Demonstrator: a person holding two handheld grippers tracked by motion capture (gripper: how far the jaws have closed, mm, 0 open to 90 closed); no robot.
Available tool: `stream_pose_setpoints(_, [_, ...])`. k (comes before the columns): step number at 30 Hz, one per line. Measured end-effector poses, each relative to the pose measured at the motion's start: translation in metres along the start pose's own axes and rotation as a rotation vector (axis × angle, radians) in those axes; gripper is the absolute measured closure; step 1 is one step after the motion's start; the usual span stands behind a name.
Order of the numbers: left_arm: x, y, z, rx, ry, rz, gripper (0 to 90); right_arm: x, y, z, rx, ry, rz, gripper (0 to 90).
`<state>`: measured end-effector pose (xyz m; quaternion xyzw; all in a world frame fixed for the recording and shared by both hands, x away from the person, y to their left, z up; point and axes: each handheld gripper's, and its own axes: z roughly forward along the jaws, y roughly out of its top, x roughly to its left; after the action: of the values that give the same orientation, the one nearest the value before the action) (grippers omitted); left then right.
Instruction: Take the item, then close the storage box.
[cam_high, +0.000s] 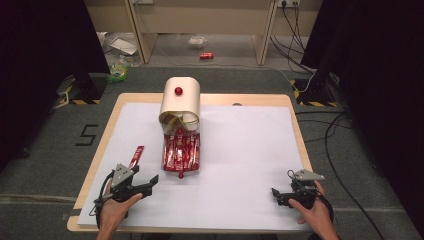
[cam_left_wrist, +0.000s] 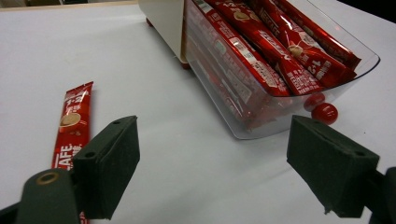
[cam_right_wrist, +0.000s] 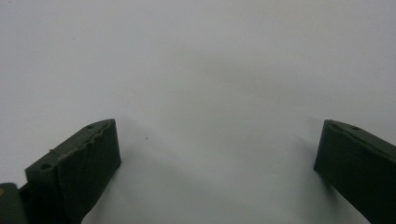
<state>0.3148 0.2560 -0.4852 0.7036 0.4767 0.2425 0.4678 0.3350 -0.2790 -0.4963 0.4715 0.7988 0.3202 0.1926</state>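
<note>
A cream dispenser box (cam_high: 179, 100) with a red knob on top stands at the table's middle back. Its clear drawer (cam_high: 181, 152) is pulled out toward me and packed with red coffee stick packets (cam_left_wrist: 261, 51); a red knob (cam_left_wrist: 324, 113) sits on the drawer's front. One loose red stick packet (cam_high: 136, 156) lies flat on the white sheet left of the drawer, also close by my left jaw as the packet (cam_left_wrist: 72, 123). My left gripper (cam_high: 144, 182) (cam_left_wrist: 215, 149) is open just in front of the drawer, holding nothing. My right gripper (cam_high: 279, 194) (cam_right_wrist: 219, 144) is open over bare sheet at the front right.
A white sheet (cam_high: 240, 150) covers most of the wooden table (cam_high: 95, 165). Beyond the table, the floor holds a red can (cam_high: 206, 55), litter, cables (cam_high: 330, 130) and black stands.
</note>
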Motion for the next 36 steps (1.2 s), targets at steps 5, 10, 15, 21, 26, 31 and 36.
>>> stream_pose_setpoints(5, [-0.004,-0.001,0.002,0.009,-0.004,0.012,16.9,0.000,0.000,0.000,0.001,-0.001,0.006,0.6])
stream_pose_setpoints(10, [-0.011,-0.001,0.006,0.015,-0.016,0.028,17.3,0.000,0.000,0.000,0.001,0.001,0.001,0.6])
stream_pose_setpoints(15, [-0.019,0.000,0.010,0.016,-0.026,0.033,17.4,0.000,0.000,0.000,0.001,0.000,0.001,0.6])
stream_pose_setpoints(21, [-0.026,0.002,0.018,0.030,-0.025,0.046,17.8,0.000,0.000,0.000,0.001,0.001,0.001,0.6])
stream_pose_setpoints(26, [-0.028,0.004,0.024,0.039,-0.019,0.052,18.0,0.000,0.000,0.000,0.001,0.000,0.000,0.6])
stream_pose_setpoints(31, [-0.030,0.006,0.028,0.039,-0.018,0.051,18.7,0.000,0.000,0.000,0.002,0.001,0.000,0.6])
stream_pose_setpoints(36, [-0.030,0.007,0.030,0.042,-0.015,0.058,18.8,0.001,0.000,0.000,0.001,-0.002,0.006,0.6])
